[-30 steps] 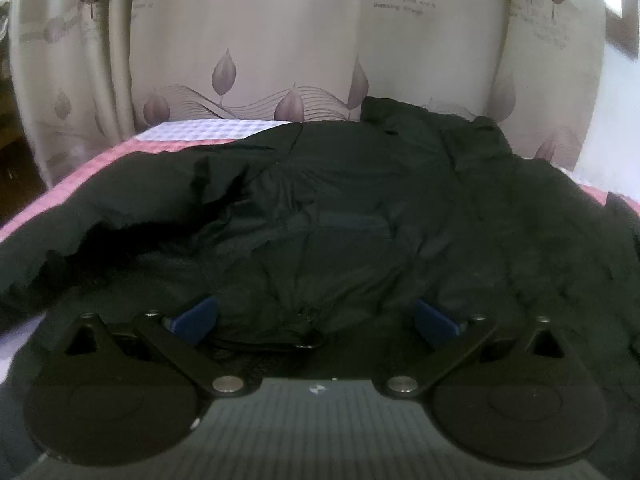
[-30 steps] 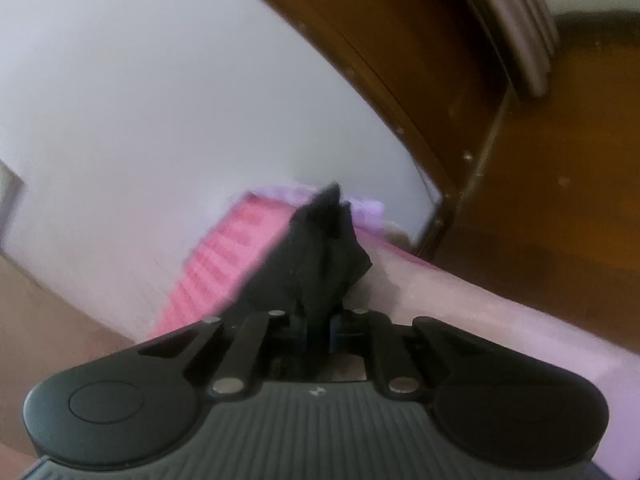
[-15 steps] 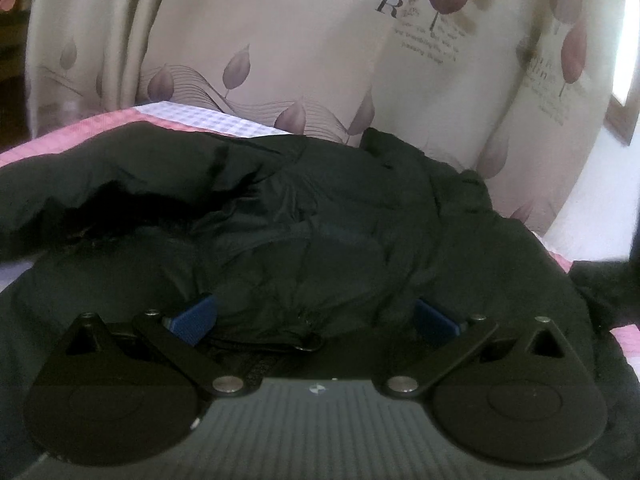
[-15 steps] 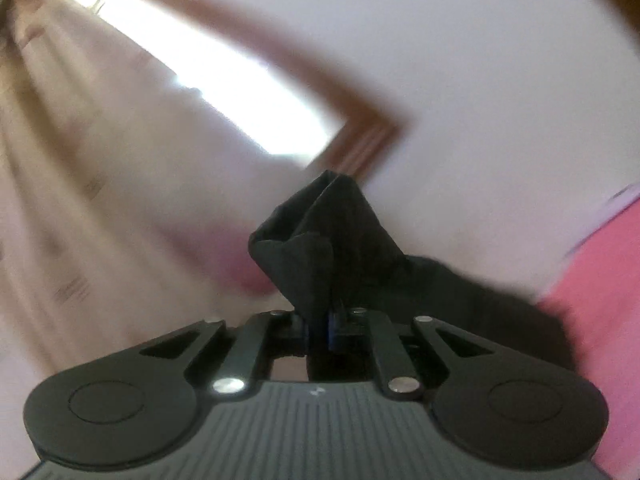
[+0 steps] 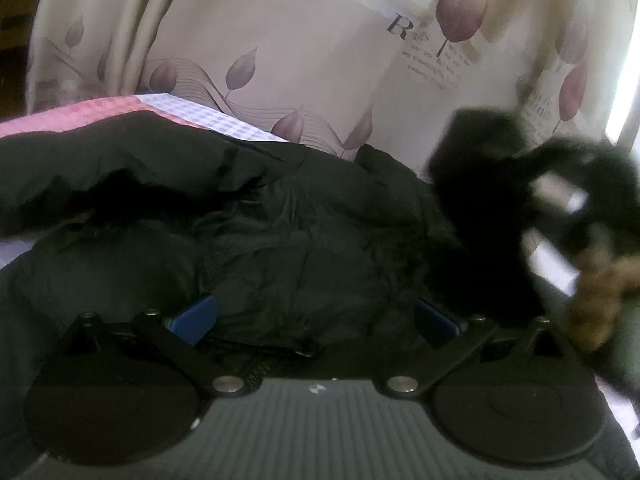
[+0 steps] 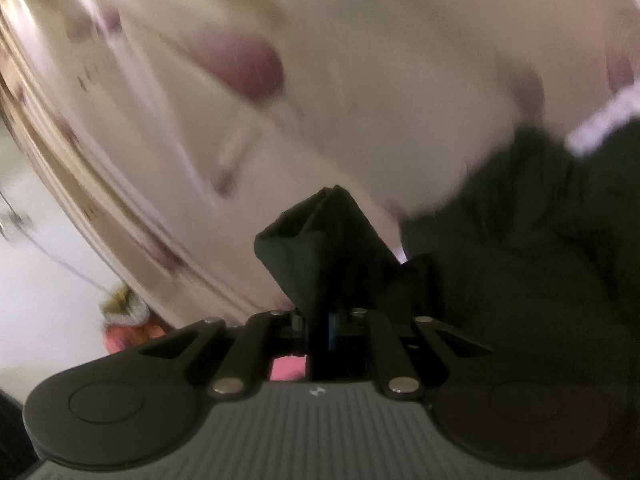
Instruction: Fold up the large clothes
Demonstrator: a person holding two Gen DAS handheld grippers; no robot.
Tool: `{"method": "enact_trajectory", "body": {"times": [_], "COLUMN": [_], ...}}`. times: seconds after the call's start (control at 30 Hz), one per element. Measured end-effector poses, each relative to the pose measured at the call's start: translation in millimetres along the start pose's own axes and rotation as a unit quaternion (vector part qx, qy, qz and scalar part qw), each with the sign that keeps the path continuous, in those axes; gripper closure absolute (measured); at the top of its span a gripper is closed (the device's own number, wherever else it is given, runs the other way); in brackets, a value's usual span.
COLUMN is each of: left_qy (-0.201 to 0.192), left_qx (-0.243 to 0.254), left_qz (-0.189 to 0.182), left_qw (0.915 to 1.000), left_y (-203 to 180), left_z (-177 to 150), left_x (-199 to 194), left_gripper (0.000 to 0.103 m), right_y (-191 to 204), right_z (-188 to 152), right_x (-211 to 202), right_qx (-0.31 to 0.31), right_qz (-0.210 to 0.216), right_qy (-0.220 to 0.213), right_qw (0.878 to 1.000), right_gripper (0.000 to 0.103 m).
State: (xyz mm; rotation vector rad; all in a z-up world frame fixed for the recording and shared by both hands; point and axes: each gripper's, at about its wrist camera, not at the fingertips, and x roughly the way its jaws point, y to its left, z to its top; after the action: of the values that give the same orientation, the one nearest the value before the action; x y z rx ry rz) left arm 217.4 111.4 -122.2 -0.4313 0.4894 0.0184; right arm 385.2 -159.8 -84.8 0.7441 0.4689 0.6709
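A large black jacket lies spread on a pink bed. My left gripper is open, its blue pads apart just above the jacket's near part, holding nothing. My right gripper is shut on a bunched fold of the jacket, which sticks up between the fingers. The rest of the jacket lies to the right in the right wrist view. In the left wrist view the right gripper with its raised cloth shows blurred at the right.
A beige curtain with leaf prints hangs behind the bed. The pink and checked bedsheet shows at the far left. A bright window edge is at the right. The right wrist view is motion-blurred.
My right gripper has swung leftward with the jacket fold, from facing the wall and window to facing the curtain and jacket body; it now shows in the left wrist view. The left gripper stayed open.
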Motion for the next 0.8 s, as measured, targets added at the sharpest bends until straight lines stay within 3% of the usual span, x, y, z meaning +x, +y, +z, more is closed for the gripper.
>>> {"method": "enact_trajectory", "body": {"times": [0.2,0.4,0.6,0.7,0.8], "left_qy": [-0.005,-0.006,-0.007,0.002,-0.018], "left_qx": [-0.013,-0.019,-0.025,-0.027,-0.079], "left_qz": [-0.008,-0.012,-0.017,-0.034,-0.031], "left_qw": [0.9999,0.9997,0.9995,0.9991,0.9962], "left_y": [3.3,5.7,8.2,10.5,26.2], "left_z": [-0.3,-0.4,0.3,7.5,20.0], "left_x": [-1.2,-1.8,-2.9,-8.4,-39.6], "left_gripper": [0.0,0.0,0.0,0.001,0.0], "right_y": [-9.4,-9.0,-12.2,-1.8,4.8], "right_z": [-49.9,-67.6,-67.3,-69.0,-72.9], "right_x": [44.4,58.2,57.7,66.8,70.3], "right_qx": [-0.056,-0.114,-0.112,-0.144,-0.169], "right_qz": [-0.044,-0.09,-0.098,-0.114,-0.127], "right_qy": [0.082,0.147,0.157,0.154,0.153], "right_qw": [0.994,0.978,0.976,0.971,0.965], "right_gripper": [0.093,0.093,0.093,0.093,0.093]}}
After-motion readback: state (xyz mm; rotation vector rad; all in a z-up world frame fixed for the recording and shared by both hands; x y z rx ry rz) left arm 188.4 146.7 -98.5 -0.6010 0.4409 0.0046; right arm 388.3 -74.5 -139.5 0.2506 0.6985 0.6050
